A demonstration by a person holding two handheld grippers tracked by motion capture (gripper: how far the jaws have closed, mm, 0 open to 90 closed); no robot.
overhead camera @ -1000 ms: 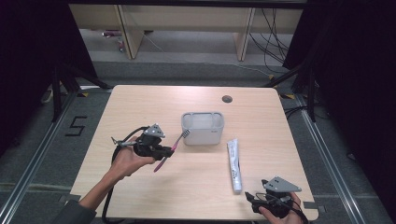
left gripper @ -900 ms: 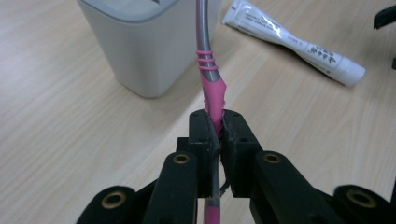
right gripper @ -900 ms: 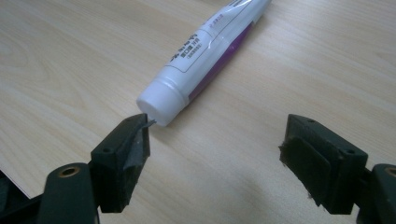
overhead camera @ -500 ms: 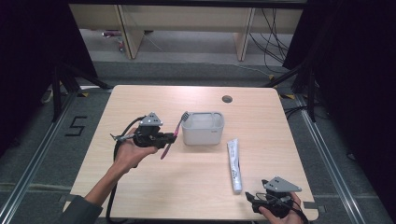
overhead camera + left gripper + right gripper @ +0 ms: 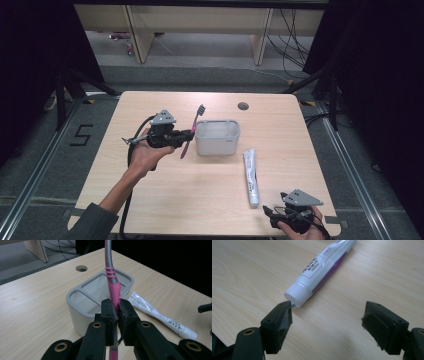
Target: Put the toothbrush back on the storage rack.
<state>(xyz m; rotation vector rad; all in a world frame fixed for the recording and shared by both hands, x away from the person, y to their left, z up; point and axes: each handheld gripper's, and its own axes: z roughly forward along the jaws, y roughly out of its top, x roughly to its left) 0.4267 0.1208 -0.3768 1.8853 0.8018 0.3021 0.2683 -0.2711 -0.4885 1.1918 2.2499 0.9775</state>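
My left gripper (image 5: 189,135) is shut on a pink and grey toothbrush (image 5: 192,131), which stands nearly upright with its bristle head up, just left of the grey holder box (image 5: 217,137). In the left gripper view the jaws pinch the pink handle (image 5: 114,291) and the grey divided holder (image 5: 82,300) sits right behind it. My right gripper (image 5: 268,216) rests near the table's front right edge, open. In the right gripper view its jaws stand wide apart and the cap end of a white toothpaste tube (image 5: 317,272) lies just beyond the left jaw. The tube (image 5: 251,175) lies flat right of the holder.
A round cable hole (image 5: 243,106) is in the tabletop at the back. A shelf unit and cables stand on the floor behind the table. The table's front edge lies close to my right gripper.
My left gripper has risen and moved toward the holder, and the toothbrush has swung from slanted to nearly upright. The right gripper has not moved.
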